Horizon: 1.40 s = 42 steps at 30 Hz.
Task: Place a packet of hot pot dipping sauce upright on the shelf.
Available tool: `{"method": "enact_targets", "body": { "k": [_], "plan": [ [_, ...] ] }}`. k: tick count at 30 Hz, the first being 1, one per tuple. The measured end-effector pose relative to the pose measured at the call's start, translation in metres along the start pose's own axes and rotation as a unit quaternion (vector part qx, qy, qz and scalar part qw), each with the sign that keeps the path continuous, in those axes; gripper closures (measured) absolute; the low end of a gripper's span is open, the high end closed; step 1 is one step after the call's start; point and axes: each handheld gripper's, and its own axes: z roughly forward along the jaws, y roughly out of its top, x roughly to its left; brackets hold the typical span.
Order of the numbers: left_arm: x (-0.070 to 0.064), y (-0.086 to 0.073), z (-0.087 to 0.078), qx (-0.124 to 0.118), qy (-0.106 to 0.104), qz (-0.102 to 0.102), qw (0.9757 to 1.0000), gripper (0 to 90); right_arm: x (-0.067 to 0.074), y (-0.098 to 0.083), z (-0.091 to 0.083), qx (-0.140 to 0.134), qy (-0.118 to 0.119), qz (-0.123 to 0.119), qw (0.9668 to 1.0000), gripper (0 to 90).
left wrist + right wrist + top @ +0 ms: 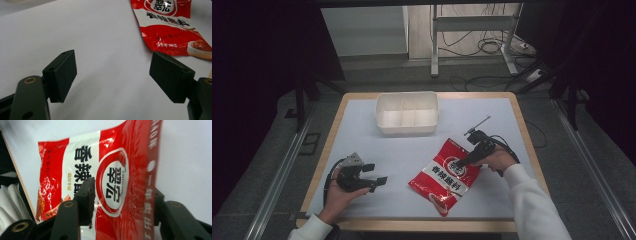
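- High view: a glossy red and white plastic seasoning pouch (451, 174) is lying diagonally on the bench (362, 127), its upper end being reached by the right gripper (460, 162), the nearer one.
- Left gripper view: the left gripper (113, 76) is being held with fingers (62, 75) apart, empty; the pouch lies ahead, to the right.
- Right gripper view: the pouch edge is being straddled, fingers (86, 197) not quite clamped.

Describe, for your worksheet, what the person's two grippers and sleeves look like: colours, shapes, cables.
Both are black handheld tools. The left gripper carries a grey three-cornered plate and flat rectangular pads on arms with brass-coloured rivets. The right gripper has a thin rod on top and a black cable. White sleeves cover both arms.
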Motion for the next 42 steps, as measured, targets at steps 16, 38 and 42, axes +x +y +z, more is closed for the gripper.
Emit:
{"method": "enact_targets", "body": {
  "k": [16,38,42],
  "plan": [
    [0.001,0.0,-0.001,-0.002,0.0,0.0,1.0,21.7,0.001,0.006,0.007,0.024,-0.018,0.013,0.9994,87.5],
    [0.0,0.0,0.0,0.001,0.001,0.0,1.0,21.8,0.046,0.013,-0.055,-0.044,0.01,-0.02,0.9987,88.0],
    [0.0,0.0,0.0,0.002,0.001,0.002,1.0,21.8,0.057,0.016,-0.068,-0.057,0.003,-0.037,0.9977,88.1]
  ]
}}
